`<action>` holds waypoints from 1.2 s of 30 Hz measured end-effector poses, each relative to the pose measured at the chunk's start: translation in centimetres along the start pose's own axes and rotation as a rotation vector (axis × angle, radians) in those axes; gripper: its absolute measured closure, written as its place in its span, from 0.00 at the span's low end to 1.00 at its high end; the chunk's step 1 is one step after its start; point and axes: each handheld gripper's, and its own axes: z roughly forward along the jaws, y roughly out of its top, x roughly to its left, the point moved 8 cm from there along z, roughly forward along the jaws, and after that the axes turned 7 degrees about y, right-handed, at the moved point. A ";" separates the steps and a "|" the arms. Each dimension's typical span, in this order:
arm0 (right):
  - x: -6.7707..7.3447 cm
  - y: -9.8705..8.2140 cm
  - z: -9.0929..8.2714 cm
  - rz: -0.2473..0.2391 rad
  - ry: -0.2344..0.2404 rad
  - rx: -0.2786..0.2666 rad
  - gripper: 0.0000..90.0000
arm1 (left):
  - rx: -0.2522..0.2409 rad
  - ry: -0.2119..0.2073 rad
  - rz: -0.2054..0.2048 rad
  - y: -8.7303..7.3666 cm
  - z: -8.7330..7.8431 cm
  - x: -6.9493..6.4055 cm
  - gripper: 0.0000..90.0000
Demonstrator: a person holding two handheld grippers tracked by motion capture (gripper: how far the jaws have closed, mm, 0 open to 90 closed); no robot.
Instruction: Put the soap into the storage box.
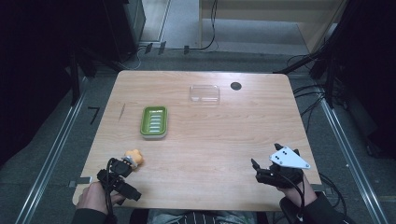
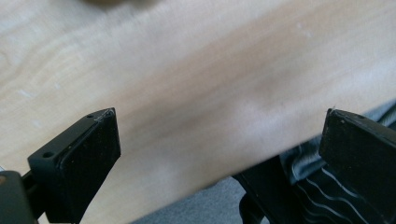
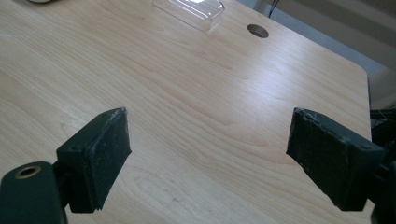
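Orange toy (image 1: 134,157) sits on the counter (image 1: 210,140) just ahead of the left gripper (image 1: 122,169), nearer it than the right gripper (image 1: 264,169); both sets of fingers spread open, empty.

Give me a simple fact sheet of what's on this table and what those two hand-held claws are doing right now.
surface: wooden table with a round hole near its far edge
green tray: ridged, empty, left of centre
clear lid: far side, beside the hole
orange toy: near left corner, just in front of the left gripper
left gripper: jaws wide apart, holding nothing
right gripper: near right corner, jaws wide apart, holding nothing
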 end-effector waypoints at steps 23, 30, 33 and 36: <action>-0.1 0.0 0.0 0.005 0.001 0.001 0.15 | -0.032 0.006 -0.056 3.5 0.8 2.7 0.00; 0.0 0.0 0.0 0.001 0.002 0.003 0.15 | -0.046 0.014 -0.069 4.2 0.8 3.3 0.00; -0.1 0.0 0.0 0.005 0.001 0.001 0.15 | -0.044 0.015 -0.075 4.5 0.9 3.4 0.00; -0.1 0.0 0.1 0.002 0.003 0.002 0.15 | -0.049 0.017 -0.083 5.0 1.1 3.6 0.00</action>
